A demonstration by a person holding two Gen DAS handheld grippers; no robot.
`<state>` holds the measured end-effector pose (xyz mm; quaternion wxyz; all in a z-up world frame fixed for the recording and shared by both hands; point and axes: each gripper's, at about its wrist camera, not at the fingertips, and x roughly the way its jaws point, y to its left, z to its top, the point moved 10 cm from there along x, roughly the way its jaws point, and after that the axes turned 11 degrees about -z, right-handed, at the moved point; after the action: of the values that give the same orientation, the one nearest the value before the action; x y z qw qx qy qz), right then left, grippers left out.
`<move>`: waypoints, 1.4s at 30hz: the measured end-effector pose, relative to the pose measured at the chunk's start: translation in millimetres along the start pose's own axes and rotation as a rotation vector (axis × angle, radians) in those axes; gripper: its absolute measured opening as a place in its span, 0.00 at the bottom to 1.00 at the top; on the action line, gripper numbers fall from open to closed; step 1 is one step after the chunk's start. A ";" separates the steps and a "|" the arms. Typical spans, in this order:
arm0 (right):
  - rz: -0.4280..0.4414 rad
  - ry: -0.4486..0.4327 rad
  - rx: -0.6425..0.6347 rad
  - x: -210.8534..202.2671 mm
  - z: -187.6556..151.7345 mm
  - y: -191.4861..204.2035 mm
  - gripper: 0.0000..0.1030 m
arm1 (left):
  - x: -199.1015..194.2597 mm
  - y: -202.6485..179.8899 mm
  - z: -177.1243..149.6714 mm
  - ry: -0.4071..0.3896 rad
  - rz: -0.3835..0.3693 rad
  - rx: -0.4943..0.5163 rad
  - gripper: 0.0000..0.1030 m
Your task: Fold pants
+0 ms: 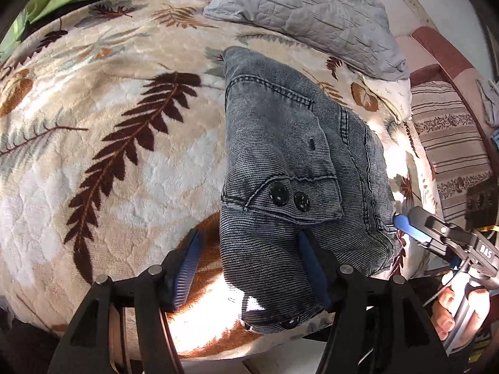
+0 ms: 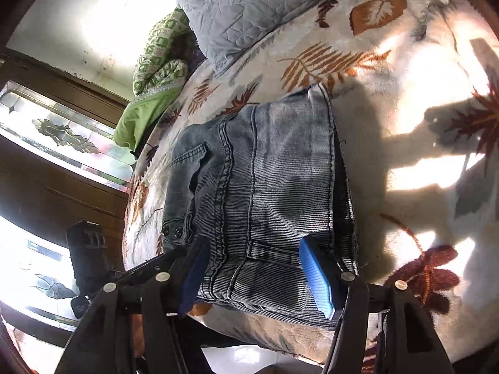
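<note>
The folded pants lay on the bed, near its edge at six o'clock. Both the left tool and right tool gaped wide, holding nothing. A careless brush from either could likely drag the top layer and undo the fold.

The only legible text is white lettering on the black body of the right gripper in the left wrist view; it seems to read "DAS", though partly cut off.
</note>
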<state>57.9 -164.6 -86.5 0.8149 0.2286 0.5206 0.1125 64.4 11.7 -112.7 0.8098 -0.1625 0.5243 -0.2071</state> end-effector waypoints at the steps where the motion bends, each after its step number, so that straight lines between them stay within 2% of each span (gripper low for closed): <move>1: -0.016 -0.037 -0.028 -9.6 0.6 3.1 0.62 | -4.9 -2.4 0.6 -0.018 0.027 0.024 0.62; 3: 0.002 -0.059 -0.059 -18.7 -4.7 8.8 0.63 | -10.6 -10.1 0.8 -0.050 0.051 0.061 0.63; 4: -0.005 -0.042 -0.066 -15.4 -11.0 7.1 0.65 | -12.5 -10.9 -0.7 -0.062 0.063 0.069 0.63; 6: -0.096 0.020 -0.104 6.3 -26.4 -5.0 0.65 | -13.9 -11.7 -4.2 -0.070 0.105 0.081 0.63; 8: -0.116 -0.015 -0.133 6.2 -28.2 -3.7 0.65 | -23.4 -11.8 -5.0 -0.104 0.157 0.094 0.63; 11: -0.170 -0.059 -0.171 -7.2 -23.1 4.7 0.65 | -39.0 -10.9 -1.7 -0.147 0.197 0.112 0.64; 13: -0.144 -0.066 -0.182 -14.2 -19.7 7.7 0.65 | -42.5 -9.5 0.7 -0.158 0.217 0.125 0.73; 15: -0.110 -0.050 -0.132 -17.4 -14.1 -0.7 0.65 | -43.6 -5.3 2.1 -0.159 0.239 0.124 0.73; 18: -0.124 -0.060 -0.039 -21.9 -1.3 -22.6 0.65 | -42.5 2.7 2.4 -0.146 0.233 0.098 0.73; 21: -0.101 -0.045 0.022 -21.9 6.7 -37.2 0.65 | -39.1 6.9 0.8 -0.135 0.234 0.087 0.73; 22: -0.097 -0.032 0.030 -20.4 7.6 -39.9 0.65 | -37.9 7.4 -0.8 -0.129 0.217 0.077 0.73; 24: -0.086 -0.018 0.043 -18.7 10.7 -44.2 0.66 | -35.0 9.8 -2.7 -0.117 0.131 0.027 0.73; 29: 0.017 0.003 0.151 -17.4 19.2 -53.4 0.70 | -27.4 32.5 -5.4 -0.088 -0.147 -0.255 0.76; 31: 0.043 0.023 0.174 -13.0 23.0 -55.4 0.70 | -25.1 35.6 -0.6 -0.086 -0.215 -0.314 0.76; 33: 0.071 0.050 0.183 -5.2 27.2 -53.8 0.70 | -23.4 32.7 8.3 -0.089 -0.245 -0.321 0.76; 36: 0.064 0.084 0.191 8.2 31.1 -54.5 0.70 | -13.8 19.6 21.9 -0.061 -0.266 -0.291 0.77; 42: 0.051 0.138 0.130 36.1 26.7 -36.7 0.71 | 19.3 6.6 37.7 0.008 -0.246 -0.261 0.77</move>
<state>95.5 -188.2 -123.7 0.7574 0.2858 0.5758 0.1149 107.1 9.3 -116.0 0.7483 -0.3283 0.5262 -0.2352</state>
